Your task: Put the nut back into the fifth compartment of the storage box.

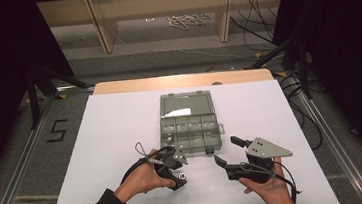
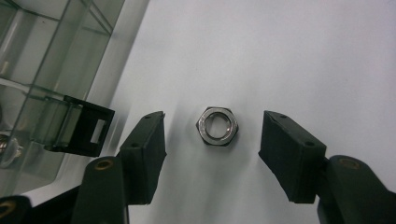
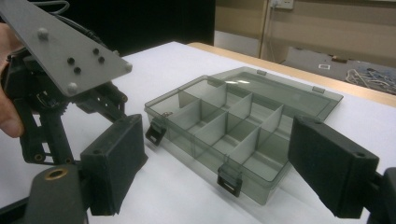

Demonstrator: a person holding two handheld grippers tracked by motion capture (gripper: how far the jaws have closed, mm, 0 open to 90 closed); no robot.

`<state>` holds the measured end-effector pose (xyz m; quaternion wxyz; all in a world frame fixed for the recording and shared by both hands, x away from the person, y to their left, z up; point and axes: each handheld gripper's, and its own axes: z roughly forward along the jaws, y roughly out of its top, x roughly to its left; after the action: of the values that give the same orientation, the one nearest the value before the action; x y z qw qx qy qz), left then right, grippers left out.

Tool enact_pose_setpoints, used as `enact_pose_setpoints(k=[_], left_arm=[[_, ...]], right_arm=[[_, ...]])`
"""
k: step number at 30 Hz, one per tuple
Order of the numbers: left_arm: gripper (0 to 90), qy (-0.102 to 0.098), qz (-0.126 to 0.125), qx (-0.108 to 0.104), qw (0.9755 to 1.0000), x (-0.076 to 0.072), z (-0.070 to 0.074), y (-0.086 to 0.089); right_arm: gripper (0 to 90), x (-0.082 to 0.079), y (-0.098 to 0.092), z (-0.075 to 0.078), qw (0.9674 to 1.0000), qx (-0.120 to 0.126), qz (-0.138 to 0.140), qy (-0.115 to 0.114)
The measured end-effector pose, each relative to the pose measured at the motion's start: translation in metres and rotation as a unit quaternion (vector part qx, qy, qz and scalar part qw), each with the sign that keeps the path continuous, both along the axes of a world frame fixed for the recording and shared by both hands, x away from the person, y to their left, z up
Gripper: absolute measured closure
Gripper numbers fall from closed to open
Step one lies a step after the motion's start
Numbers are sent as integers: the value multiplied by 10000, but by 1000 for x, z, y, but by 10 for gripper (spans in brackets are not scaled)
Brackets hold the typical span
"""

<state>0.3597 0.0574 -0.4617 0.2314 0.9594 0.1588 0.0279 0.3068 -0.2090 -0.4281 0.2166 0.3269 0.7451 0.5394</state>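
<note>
A silver hex nut [image 2: 217,127] lies flat on the white sheet, between the jaws of my left gripper [image 2: 214,115]. The jaws stand open, with a clear gap to the nut on each side. In the high view the left gripper [image 1: 177,171] points down at the sheet just in front of the box's near-left corner. My right gripper [image 1: 227,151] hovers open to the right of it with nothing between its fingers [image 3: 116,158]. Its view looks toward the box, and the left gripper's grey plate [image 3: 70,51] is at the upper left.
A smoky clear organiser box [image 1: 164,133] sits mid-table, lid flat toward the back, with small hardware in some compartments. Its black latches [image 3: 229,179] face me, and one latch [image 2: 79,126] lies just left of the left jaw. The white sheet [image 1: 116,123] covers the table.
</note>
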Motion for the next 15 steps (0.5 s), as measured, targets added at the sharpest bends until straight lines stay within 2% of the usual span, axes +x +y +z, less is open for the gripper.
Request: enact_pose_setpoints(k=[1, 5, 12, 13, 14, 15], left_arm=[[406, -47, -64, 16, 10000, 1, 0, 0], [426, -15, -103, 55, 9999, 0, -1, -4], [468, 51, -49, 13, 10000, 2, -3, -5], [476, 66, -120, 77, 9999, 4, -3, -4], [489, 78, -35, -14, 10000, 3, -4, -5], [498, 87, -53, -10, 9999, 4, -4, -5]], right_arm=[[196, 0, 0, 0, 10000, 0, 1, 0], [196, 0, 0, 0, 10000, -9, 7, 6], [196, 0, 0, 0, 10000, -6, 9, -2], [196, 0, 0, 0, 10000, -6, 12, -5], [196, 0, 0, 0, 10000, -8, 13, -6], [196, 0, 0, 0, 10000, -6, 12, -5]])
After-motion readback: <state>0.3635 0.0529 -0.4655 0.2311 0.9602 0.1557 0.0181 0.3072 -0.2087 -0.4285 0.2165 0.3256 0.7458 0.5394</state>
